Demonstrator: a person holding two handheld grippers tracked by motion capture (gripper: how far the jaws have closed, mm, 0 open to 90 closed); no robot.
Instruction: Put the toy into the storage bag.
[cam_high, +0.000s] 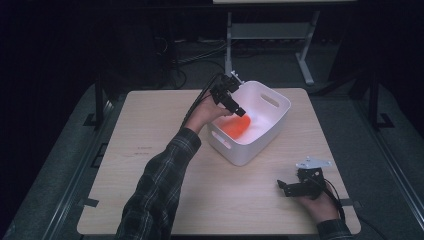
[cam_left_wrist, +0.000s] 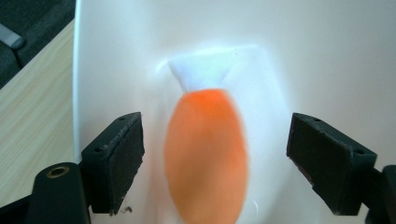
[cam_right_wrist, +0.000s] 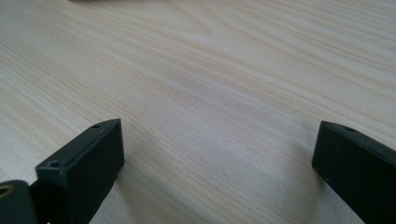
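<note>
The left gripper (cam_high: 239, 111) reaches into the white plastic handled bin (cam_high: 272, 125), jaws spread wide with nothing clamped; the orange-and-white soft object (cam_left_wrist: 205, 154) lies between and just beyond them on the bin's floor. This looks like the release; next, lift out clear. The right gripper (cam_high: 283, 186) rests agape on the pale wooden table (cam_high: 150, 150), empty.

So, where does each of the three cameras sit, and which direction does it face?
High view: above the person's side, facing forward and down on the table; both forearms show.
Left gripper view: on the left gripper, facing into the white bin at the orange object.
Right gripper view: on the right gripper, facing bare tabletop.
Shared: high and left gripper views both show bin and orange object.
</note>
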